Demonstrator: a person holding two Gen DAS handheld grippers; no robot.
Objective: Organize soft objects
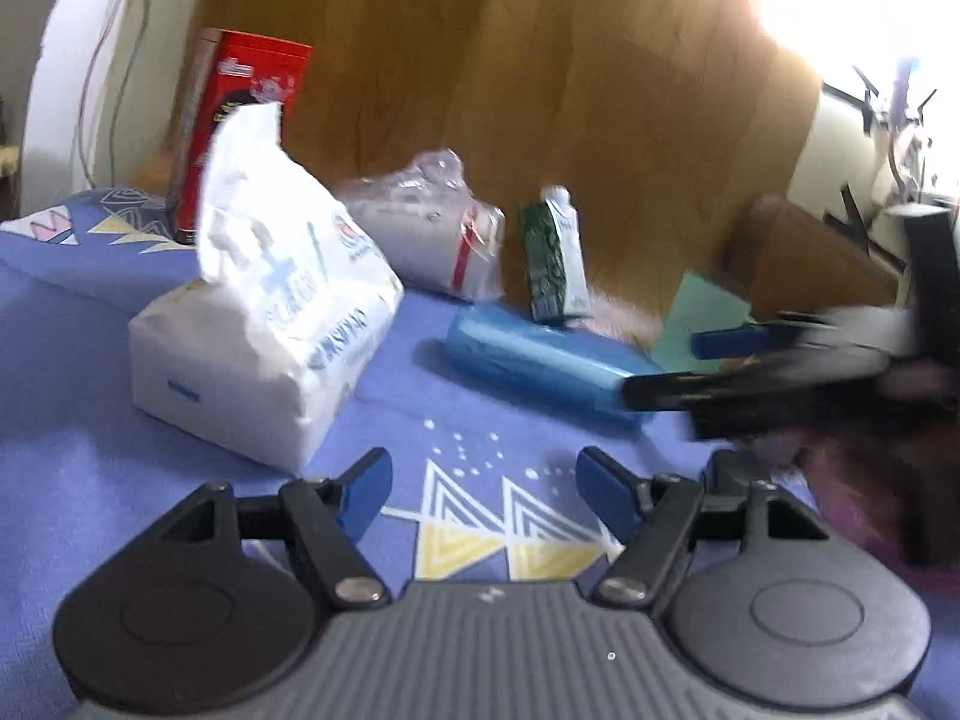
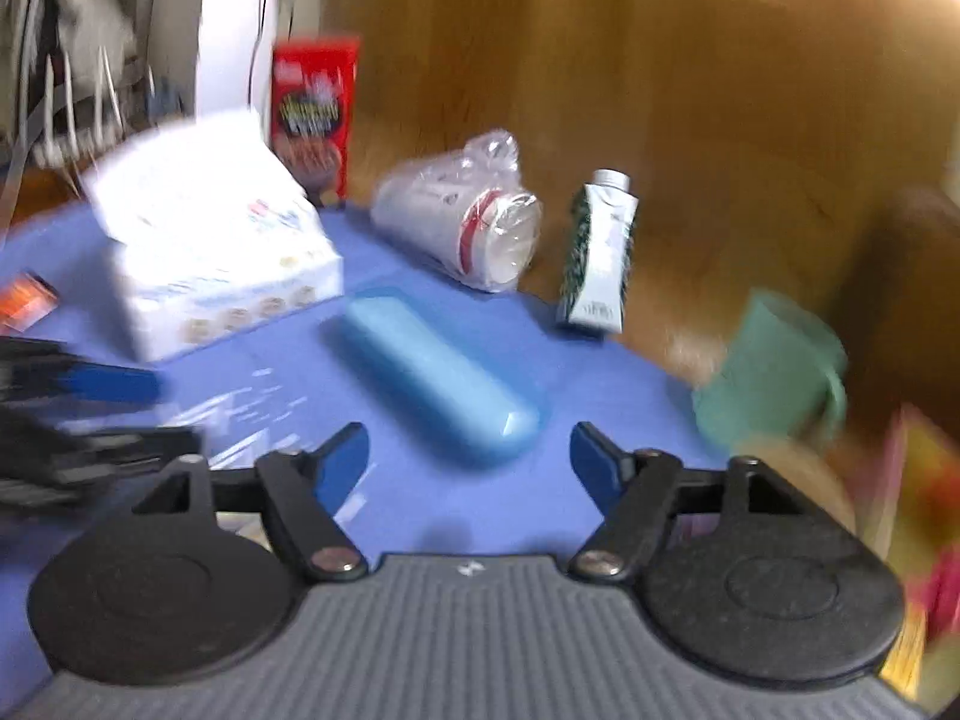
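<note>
A white soft tissue pack (image 1: 264,330) (image 2: 210,252) lies on the blue patterned cloth (image 1: 90,468) (image 2: 432,510). A bag of stacked paper cups (image 1: 438,234) (image 2: 462,222) lies on its side behind it. A light blue oblong case (image 1: 540,360) (image 2: 438,372) lies in the middle. My left gripper (image 1: 486,492) stands open over bare cloth, in front of the tissue pack. My right gripper (image 2: 471,462) is open too, just short of the case's near end, with nothing between its fingers. Each gripper shows blurred in the other's view: right gripper (image 1: 678,366), left gripper (image 2: 144,414).
A red box (image 1: 240,120) (image 2: 312,114) stands at the back left against a wooden panel. A green-and-white carton (image 1: 555,258) (image 2: 600,252) stands upright right of the cups. A green cup (image 2: 774,372) and a colourful packet (image 2: 924,510) sit at the right edge.
</note>
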